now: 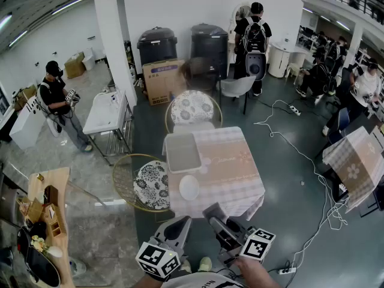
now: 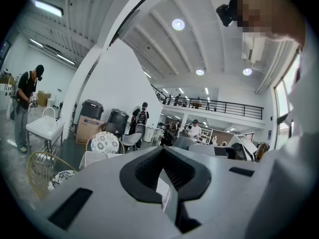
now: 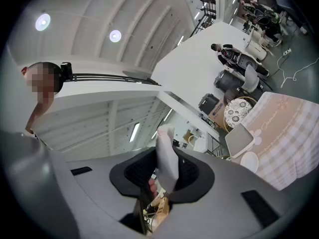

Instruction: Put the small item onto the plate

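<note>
My right gripper [image 1: 213, 213] is clamped narrow on the small white item [image 3: 167, 156], which sticks out past its jaws, held in the air short of the table [image 1: 237, 176]. The plate [image 1: 189, 187] sits near the table's near edge, just beside a tray [image 1: 182, 152]. My left gripper [image 1: 182, 222] has its jaws together, with nothing between them.

Tray [image 1: 182, 152] on table [image 1: 234, 167], left side; plate [image 1: 189, 187] just in front of it. One chair [image 1: 192, 108] behind table, second chair [image 1: 151, 185] at its left.
</note>
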The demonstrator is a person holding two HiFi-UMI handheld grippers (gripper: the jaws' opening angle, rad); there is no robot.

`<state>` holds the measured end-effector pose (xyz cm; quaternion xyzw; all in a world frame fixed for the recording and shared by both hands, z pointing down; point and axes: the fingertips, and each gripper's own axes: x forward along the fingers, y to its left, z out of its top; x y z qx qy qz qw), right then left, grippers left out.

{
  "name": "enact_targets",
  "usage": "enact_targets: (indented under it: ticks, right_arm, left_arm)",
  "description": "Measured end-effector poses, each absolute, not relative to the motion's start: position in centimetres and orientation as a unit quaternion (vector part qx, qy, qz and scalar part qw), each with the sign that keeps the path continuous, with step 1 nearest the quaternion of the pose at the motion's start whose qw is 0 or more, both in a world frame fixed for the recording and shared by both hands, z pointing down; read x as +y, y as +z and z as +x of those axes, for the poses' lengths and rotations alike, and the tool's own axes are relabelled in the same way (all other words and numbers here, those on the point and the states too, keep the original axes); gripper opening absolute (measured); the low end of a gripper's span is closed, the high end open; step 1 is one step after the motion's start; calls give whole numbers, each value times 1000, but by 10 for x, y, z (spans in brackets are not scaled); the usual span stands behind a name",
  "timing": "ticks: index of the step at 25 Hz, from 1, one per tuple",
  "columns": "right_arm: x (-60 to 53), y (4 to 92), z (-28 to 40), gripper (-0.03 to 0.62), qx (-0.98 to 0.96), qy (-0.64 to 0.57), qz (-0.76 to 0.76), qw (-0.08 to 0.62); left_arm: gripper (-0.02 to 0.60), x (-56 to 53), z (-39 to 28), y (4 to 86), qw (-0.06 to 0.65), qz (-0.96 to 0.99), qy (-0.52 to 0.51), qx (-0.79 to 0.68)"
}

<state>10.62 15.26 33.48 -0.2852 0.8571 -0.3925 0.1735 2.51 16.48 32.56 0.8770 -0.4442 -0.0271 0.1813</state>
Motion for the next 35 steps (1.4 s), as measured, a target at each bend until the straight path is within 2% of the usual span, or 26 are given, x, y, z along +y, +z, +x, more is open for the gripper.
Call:
enact_targets:
  ticks: [28,35]
  right_arm:
    - [136,342,121,95,863,-397,-260,173]
    - [132,352,128,97,863,-406,-247,174]
  left_arm:
    - [5,143,41,330,179,865,-30,-467]
    - [5,133,39,330,142,866,-27,-480]
